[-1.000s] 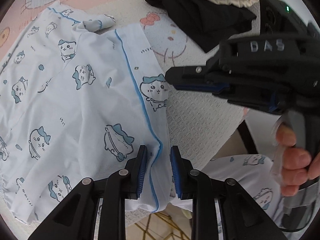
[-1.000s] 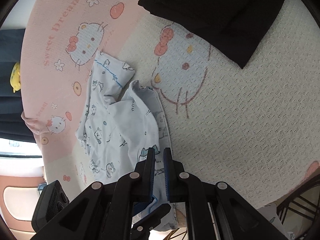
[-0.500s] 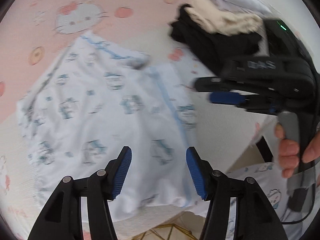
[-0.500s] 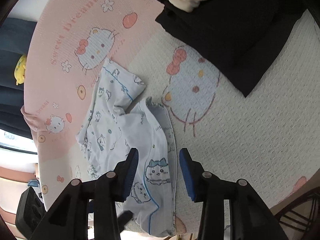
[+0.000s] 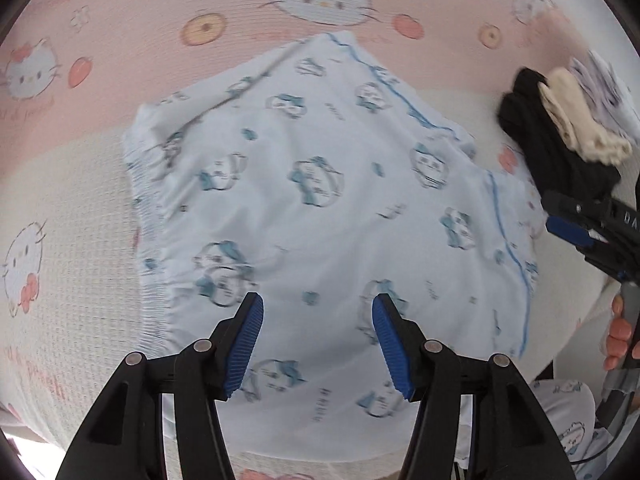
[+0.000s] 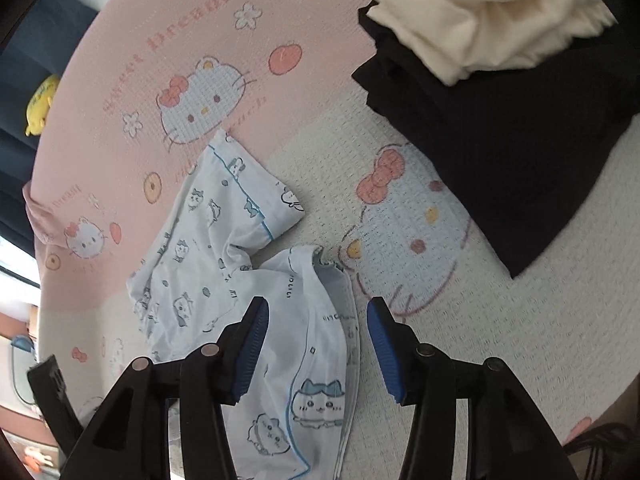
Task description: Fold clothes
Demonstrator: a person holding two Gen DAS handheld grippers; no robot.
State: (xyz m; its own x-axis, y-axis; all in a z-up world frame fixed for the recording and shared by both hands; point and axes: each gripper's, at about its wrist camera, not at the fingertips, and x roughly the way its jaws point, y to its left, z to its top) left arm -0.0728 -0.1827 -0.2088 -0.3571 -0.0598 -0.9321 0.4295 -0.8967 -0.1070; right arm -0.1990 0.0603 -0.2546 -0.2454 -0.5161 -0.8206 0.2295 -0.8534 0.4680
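Left wrist view: the left gripper (image 5: 318, 338) is hovering with jaws apart and empty over the printed garment (image 5: 320, 208), which is lying spread on the pink-and-cream blanket (image 5: 72, 216). Right wrist view: the right gripper (image 6: 316, 344) is opening, pads clear of the cloth below; the fabric looks light, limp and crease-prone, best pinched at the blue-piped hem (image 6: 262, 220).

Pink-and-cream cartoon-cat blanket (image 6: 248, 40), daylit
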